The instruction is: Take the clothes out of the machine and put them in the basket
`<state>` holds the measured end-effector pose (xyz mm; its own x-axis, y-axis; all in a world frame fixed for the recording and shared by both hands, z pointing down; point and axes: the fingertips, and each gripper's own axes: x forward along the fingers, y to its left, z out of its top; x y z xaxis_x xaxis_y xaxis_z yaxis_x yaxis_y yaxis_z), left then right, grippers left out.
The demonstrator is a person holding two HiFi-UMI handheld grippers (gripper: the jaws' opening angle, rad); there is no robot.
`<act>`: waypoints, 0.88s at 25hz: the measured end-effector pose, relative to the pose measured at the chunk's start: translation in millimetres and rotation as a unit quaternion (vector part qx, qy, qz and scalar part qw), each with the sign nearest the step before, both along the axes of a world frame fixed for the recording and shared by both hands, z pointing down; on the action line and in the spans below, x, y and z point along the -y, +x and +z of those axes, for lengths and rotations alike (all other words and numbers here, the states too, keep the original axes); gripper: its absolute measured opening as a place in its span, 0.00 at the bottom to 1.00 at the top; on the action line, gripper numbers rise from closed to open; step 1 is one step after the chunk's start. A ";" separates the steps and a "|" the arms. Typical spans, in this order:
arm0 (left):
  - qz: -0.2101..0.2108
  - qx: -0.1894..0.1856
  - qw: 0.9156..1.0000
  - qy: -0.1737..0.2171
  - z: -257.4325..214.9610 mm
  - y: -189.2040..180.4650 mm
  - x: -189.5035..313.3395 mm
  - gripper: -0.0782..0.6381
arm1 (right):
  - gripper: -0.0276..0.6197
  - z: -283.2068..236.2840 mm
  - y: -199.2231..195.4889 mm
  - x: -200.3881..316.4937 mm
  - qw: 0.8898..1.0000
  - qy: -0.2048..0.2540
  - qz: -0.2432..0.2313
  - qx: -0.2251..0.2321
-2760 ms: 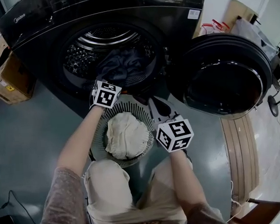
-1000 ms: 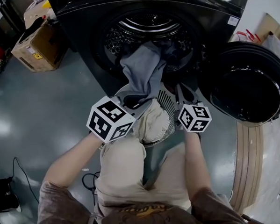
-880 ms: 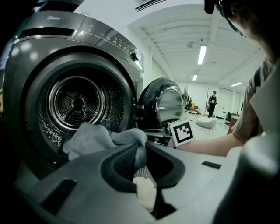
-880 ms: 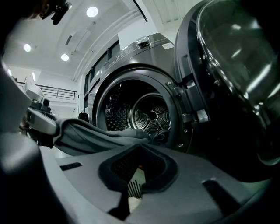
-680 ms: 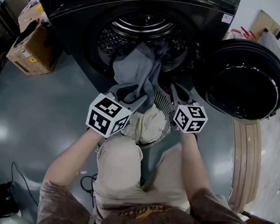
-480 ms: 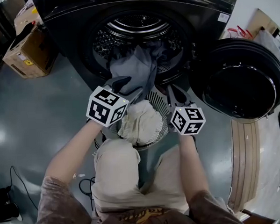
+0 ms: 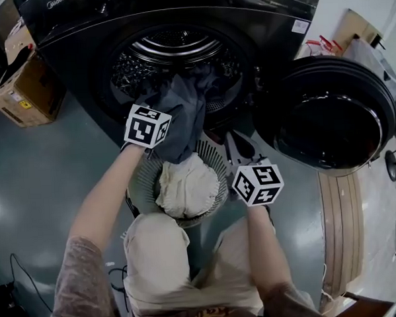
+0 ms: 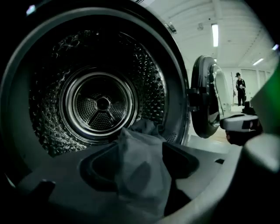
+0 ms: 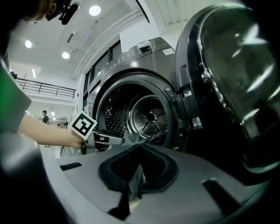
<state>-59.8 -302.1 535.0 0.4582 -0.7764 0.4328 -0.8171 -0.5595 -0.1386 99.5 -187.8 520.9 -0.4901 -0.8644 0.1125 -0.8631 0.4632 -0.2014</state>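
Left gripper (image 8: 140, 162) outstretched to drum (image 7: 172, 50) (jaws just opening round garment (image 7: 182, 115))

Dim, dark-toned head view, bright ceiling strip (image 8: 215, 35) above and right of the left gripper (image 8: 139, 164), round lamps (image 9: 94, 9) up left of the right gripper (image 9: 138, 168), glare on the door glass (image 9: 236, 65) to its right, fisheye bending at edges, grey cloth (image 8: 131, 146) between the jaws blurred.
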 end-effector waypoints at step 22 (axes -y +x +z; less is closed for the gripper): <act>-0.016 0.061 0.996 -0.057 59.0 6.3 34.8 0.26 | 0.04 -2.2 -9.5 -0.9 1.000 0.006 -0.005 -0.017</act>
<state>-53.5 -336.9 594.0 0.3732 -0.7322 0.5698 -0.8153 -0.5519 -0.1751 90.0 -186.9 518.7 -0.4944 -0.8612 0.1182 -0.8649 0.4737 -0.1661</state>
